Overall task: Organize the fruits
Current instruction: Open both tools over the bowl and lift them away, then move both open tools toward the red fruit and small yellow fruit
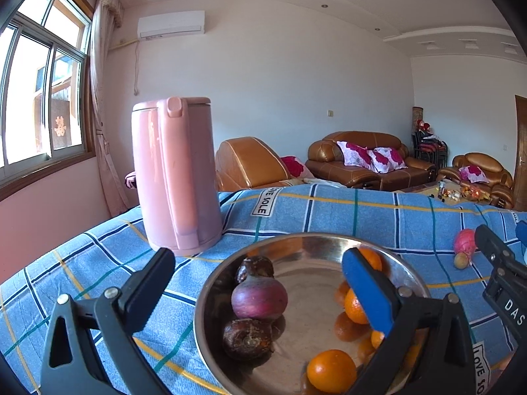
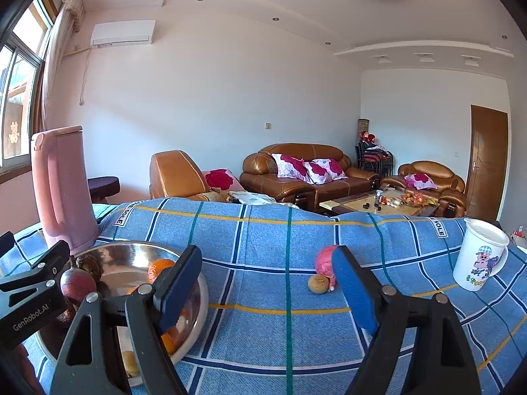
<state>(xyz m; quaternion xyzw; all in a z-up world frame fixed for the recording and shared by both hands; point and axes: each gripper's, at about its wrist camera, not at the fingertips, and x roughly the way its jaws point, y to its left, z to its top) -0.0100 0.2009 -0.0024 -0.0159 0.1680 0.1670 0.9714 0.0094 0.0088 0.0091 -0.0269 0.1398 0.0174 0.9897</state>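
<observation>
A steel bowl (image 1: 306,247) on the blue plaid cloth holds a purple round fruit (image 1: 258,298), two dark brown fruits (image 1: 247,334) and several oranges (image 1: 331,370). My left gripper (image 1: 257,266) is open and empty, hovering over the bowl. The bowl also shows at the left in the right wrist view (image 2: 138,250). A pink net-wrapped fruit (image 2: 322,261) and a small yellow-brown fruit (image 2: 318,283) lie on the cloth ahead of my right gripper (image 2: 266,263), which is open and empty. Both loose fruits also show in the left wrist view (image 1: 464,242).
A pink kettle (image 1: 176,174) stands behind the bowl on the left. A white cartoon mug (image 2: 481,255) stands at the right of the cloth. The table's far edge drops off to sofas (image 2: 306,171) and a coffee table beyond.
</observation>
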